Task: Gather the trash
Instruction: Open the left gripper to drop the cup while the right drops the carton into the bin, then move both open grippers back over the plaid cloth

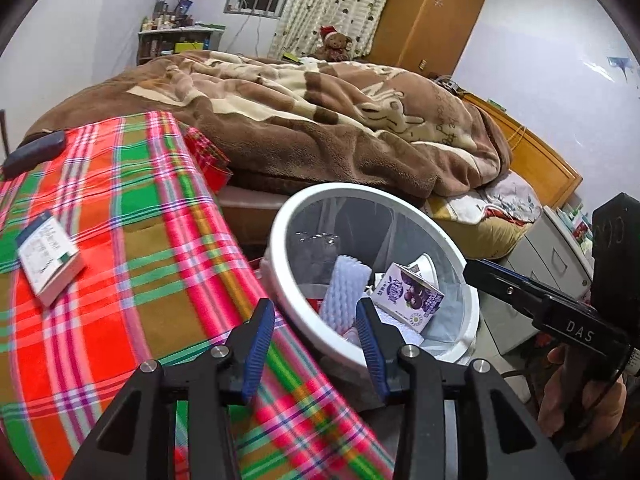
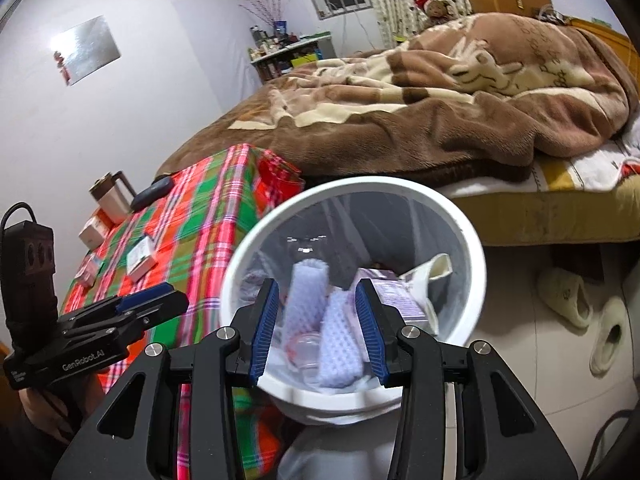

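Small white-and-green carton (image 1: 50, 260): lies flat on plaid tablecloth (image 1: 160, 240), ten o'clock from white bin (image 1: 280, 248); likely light, stiff, crushable; pinch across its narrow sides; left gripper (image 1: 316, 344) spread, empty; right gripper (image 2: 316, 330) spread, empty over the bin

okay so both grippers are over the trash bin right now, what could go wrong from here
1. The white bin stands right against the plaid-covered table; a bump from the left gripper might tip or shove it.
2. The purple carton and foam sleeves are piled high, so further trash might not settle inside.
3. Small boxes remain on the table; the two grippers sit close and may knock together when reaching back.
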`<action>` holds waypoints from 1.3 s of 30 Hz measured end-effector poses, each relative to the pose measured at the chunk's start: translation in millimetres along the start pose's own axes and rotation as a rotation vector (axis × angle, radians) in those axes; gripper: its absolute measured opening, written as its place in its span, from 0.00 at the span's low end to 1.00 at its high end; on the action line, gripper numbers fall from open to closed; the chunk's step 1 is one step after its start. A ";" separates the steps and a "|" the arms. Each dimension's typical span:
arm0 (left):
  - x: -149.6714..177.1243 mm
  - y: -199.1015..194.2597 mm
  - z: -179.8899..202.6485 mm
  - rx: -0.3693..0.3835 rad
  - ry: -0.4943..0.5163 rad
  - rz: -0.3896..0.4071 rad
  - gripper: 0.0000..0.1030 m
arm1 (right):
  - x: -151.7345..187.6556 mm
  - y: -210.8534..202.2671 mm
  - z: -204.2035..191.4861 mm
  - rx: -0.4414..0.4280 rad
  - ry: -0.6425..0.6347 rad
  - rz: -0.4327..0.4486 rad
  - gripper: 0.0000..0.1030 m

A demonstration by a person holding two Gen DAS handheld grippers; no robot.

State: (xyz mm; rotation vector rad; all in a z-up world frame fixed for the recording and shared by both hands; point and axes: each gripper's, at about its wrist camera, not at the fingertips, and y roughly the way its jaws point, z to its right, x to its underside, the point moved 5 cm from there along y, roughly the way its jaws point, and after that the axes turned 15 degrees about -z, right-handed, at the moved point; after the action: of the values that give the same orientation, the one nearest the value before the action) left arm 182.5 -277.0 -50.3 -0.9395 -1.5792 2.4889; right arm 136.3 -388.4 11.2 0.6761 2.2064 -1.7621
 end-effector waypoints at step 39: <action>78.0 -85.7 -107.6 -0.208 -0.210 0.107 0.41 | 22.8 17.0 -113.4 -0.072 -0.304 -0.039 0.63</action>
State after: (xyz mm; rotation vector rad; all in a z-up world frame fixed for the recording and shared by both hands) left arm 150.9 -122.2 -46.7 -0.8260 -1.9329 2.6088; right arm 136.2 -271.5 14.1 0.3262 2.0744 -1.6678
